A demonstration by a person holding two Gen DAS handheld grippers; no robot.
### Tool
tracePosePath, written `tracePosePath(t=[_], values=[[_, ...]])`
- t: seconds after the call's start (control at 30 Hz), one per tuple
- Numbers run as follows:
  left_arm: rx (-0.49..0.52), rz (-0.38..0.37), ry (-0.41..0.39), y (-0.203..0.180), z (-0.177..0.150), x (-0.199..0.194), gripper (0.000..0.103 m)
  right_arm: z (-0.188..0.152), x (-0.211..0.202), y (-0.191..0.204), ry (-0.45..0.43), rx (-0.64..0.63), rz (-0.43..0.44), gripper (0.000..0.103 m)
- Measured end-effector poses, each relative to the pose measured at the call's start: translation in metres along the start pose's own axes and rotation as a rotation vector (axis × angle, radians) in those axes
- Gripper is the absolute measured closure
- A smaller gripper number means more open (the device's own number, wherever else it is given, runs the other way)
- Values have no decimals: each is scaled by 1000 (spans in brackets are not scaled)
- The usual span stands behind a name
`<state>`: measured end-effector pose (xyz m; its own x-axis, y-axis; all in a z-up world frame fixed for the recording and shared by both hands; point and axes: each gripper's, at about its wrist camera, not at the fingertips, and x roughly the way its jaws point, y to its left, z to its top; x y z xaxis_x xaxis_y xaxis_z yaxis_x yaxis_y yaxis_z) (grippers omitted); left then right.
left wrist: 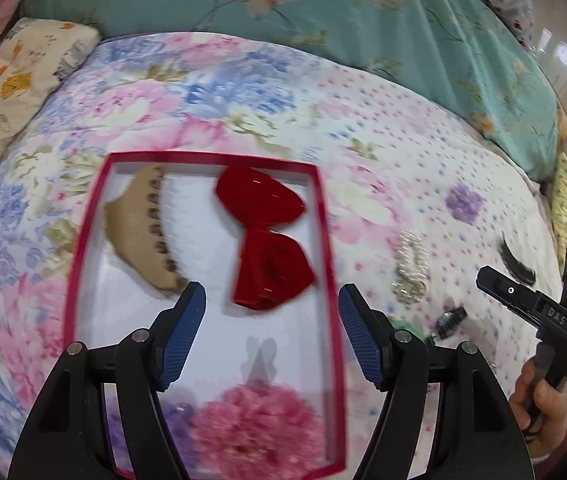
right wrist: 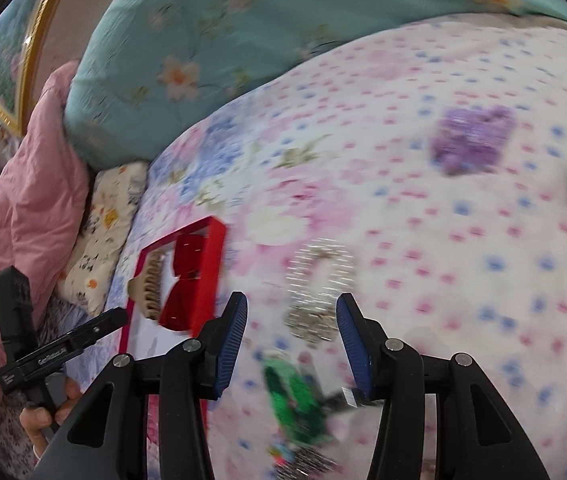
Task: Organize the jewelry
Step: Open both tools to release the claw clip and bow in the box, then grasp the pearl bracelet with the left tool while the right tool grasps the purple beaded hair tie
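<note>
I am holding the left gripper [left wrist: 271,304] wide open, empty, over the red-rimmed white tray [left wrist: 325,216]; only its view is showing the pink fluffy pompom [left wrist: 259,432] at the tray's near edge; the right gripper [right wrist: 291,320] is gaping empty over the silver rhinestone clip [right wrist: 319,292].

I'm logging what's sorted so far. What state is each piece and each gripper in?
Left gripper: open, empty, over the box.
Right gripper: open, empty.
Red-rimmed box: lidless, partly filled.
Red bow: in box.
Tan claw clip: in box.
Pink pom-pom: in box.
Silver clip: on bedspread, outside.
Green clip: outside, blurred.
Purple pom-pom: outside.
</note>
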<state>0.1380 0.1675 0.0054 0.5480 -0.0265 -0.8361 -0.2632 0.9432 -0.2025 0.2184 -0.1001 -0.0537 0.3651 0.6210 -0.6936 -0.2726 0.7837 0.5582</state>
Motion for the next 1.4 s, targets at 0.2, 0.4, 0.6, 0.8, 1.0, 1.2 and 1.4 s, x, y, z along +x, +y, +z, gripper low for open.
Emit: tracePosePath(t=[0.2,0.4,0.6,0.8,1.0,1.2,1.4], values=[[34,-29,22,-29,-8,3,34,-6,-25,-31,-29,53,-37,53],[76,-49,37,-56,-10,10,34,-4,-42,-51,-57,81,-57,53],[123,-58,54,-83,-9,20,34,1,-49,-64,-74,98,-70,53],[153,-63,78,-104,-7,38,34,10,-49,-75,-82,109,-88,53],[173,-51,110,-117,-2,62,36,22,-45,-82,-81,107,-107,53],[190,-50,131,-127,4,82,40,29,-40,-89,-78,115,-118,54],[195,-54,153,-134,13,105,54,42,-28,-98,-87,131,-140,54]])
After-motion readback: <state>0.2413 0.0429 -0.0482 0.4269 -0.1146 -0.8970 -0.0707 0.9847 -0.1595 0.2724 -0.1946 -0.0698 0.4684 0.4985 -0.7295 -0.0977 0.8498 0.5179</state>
